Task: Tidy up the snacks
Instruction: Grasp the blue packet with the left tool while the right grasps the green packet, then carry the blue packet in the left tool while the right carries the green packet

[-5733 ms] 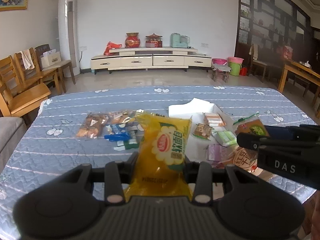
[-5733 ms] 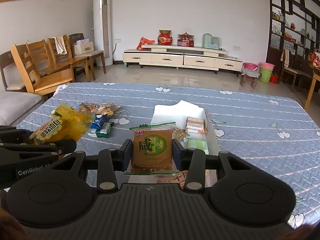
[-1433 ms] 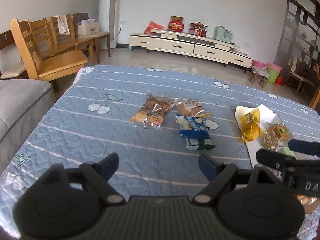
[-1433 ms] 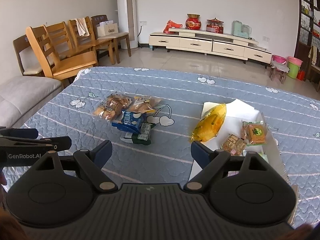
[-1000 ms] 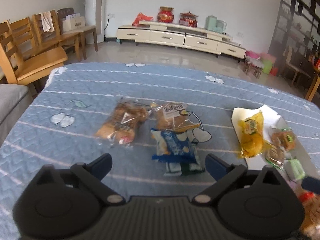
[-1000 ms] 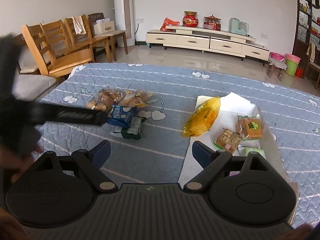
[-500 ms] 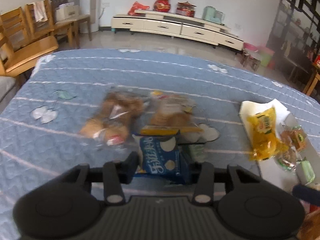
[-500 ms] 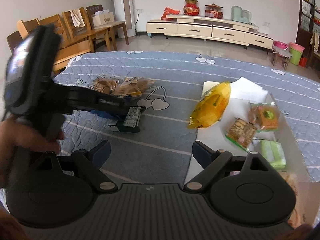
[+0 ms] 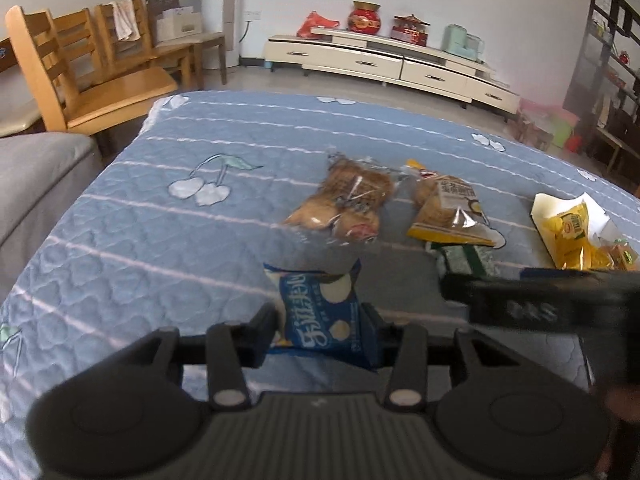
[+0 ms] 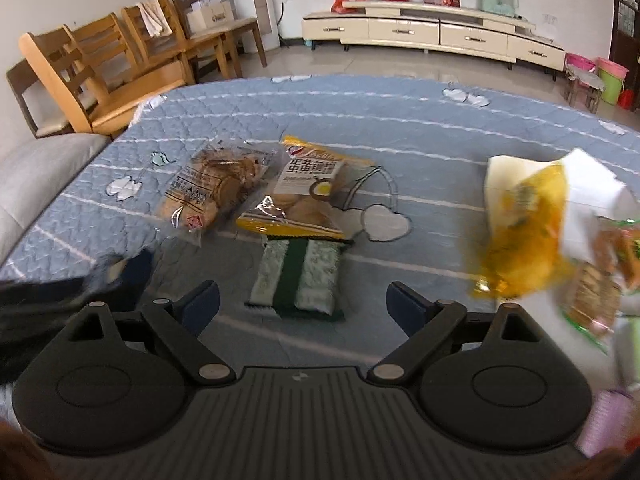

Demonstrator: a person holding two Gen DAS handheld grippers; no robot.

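My left gripper [image 9: 320, 332] is shut on a blue snack packet [image 9: 320, 308], held just above the blue quilted table cover [image 9: 180, 240]. Beyond it lie a clear bag of pastries [image 9: 344, 204], a yellow-edged packet [image 9: 448, 212] and a green packet [image 9: 464, 256]. My right gripper [image 10: 304, 302] is open and low over the table, and the green packet [image 10: 298, 276] lies flat with its near end between the fingertips, untouched. The right gripper [image 9: 540, 304] also reaches in from the right in the left wrist view. A yellow bread bag [image 10: 524, 240] rests on white paper [image 10: 516, 172].
Several small snacks [image 10: 592, 292] lie on the white paper at the right. A grey sofa [image 9: 36, 176] and wooden chairs [image 9: 100, 80] stand past the table's left edge. The left gripper's dark body [image 10: 52, 304] is close on the left in the right wrist view.
The left gripper has shut on the blue packet and drawn it back off the pile. The right gripper has moved left and down, close over the green packet.
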